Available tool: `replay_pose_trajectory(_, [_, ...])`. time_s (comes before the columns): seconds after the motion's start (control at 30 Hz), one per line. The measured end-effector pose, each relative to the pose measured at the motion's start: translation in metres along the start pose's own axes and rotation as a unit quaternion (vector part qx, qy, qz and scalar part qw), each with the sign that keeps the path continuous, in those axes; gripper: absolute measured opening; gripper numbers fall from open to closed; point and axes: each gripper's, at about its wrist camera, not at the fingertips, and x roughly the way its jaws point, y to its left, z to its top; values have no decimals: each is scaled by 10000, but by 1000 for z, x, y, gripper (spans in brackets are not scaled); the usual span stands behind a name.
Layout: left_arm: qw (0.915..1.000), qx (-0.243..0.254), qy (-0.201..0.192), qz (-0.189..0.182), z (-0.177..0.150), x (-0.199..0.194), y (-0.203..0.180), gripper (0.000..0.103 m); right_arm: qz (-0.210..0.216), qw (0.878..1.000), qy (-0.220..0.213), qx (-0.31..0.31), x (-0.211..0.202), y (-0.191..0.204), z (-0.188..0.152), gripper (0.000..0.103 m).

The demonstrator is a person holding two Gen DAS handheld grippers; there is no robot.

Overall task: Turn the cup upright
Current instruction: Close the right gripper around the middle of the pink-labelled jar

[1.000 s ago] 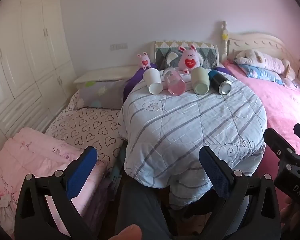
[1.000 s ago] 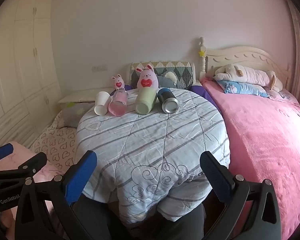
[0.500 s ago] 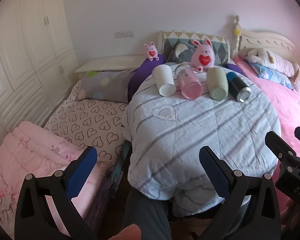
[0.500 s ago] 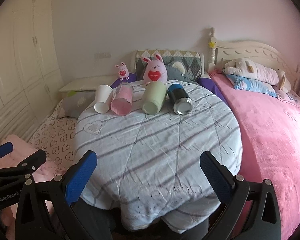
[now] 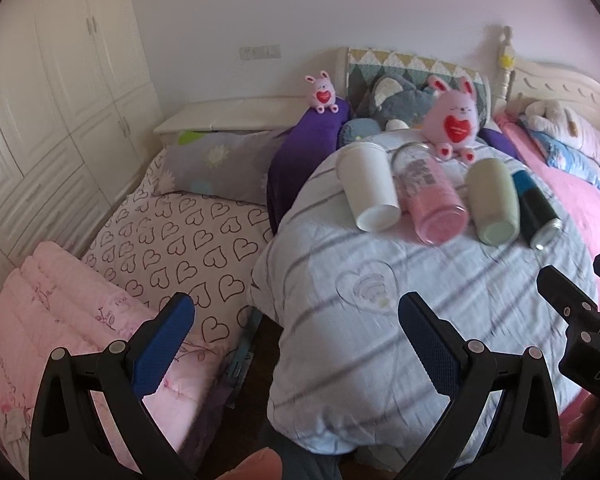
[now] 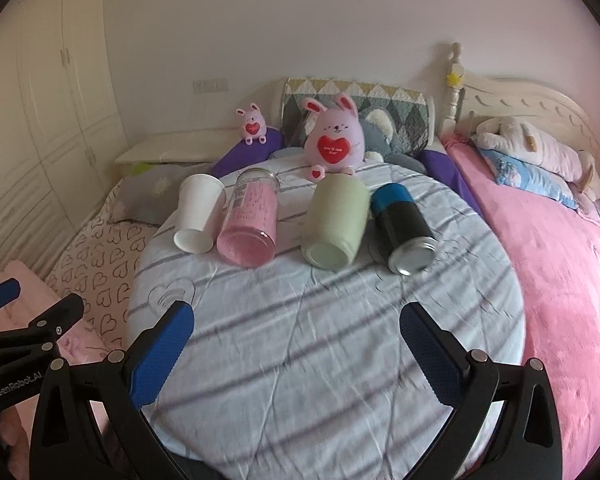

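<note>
Four cups lie on their sides mid-frame on the round quilted worktop (image 6: 340,360): white cup (image 6: 198,216), pink cup (image 6: 250,224), green cup (image 6: 336,226), blue-black cup (image 6: 404,232). None is upright yet. Left gripper (image 5: 296,332) and right gripper (image 6: 296,332) hover lower-frame, jaws wide, empty.

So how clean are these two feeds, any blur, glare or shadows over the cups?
Left wrist view: slight motion blur, the white cup and pink cup look soft. Right wrist view: sharper; striped shadows cross the quilt in front of the green cup. Both views: fisheye bending, dark corners, no glare on the cups.
</note>
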Motion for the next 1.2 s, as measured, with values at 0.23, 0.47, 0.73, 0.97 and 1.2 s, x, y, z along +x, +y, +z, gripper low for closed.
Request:
replay_pose_trajectory(0.23, [9999, -88, 133, 66, 21, 38, 13, 103, 74, 9992, 250, -288, 43, 22, 27, 103])
replay_pose_trajectory(0.47, [9996, -167, 220, 75, 35, 65, 26, 103, 135, 9983, 363, -446, 79, 41, 52, 103])
replay_pose_trajectory(0.73, [9992, -241, 319, 78, 48, 94, 36, 103, 183, 9975, 459, -499, 117, 51, 71, 103])
replay_pose_trajectory(0.97, [9986, -271, 445, 31, 53, 118, 36, 103, 189, 9958, 726, -524, 151, 52, 77, 97])
replay_pose_trajectory(1.2, [9979, -262, 587, 10, 51, 132, 34, 103, 54, 9906, 1147, -740, 186, 60, 67, 73])
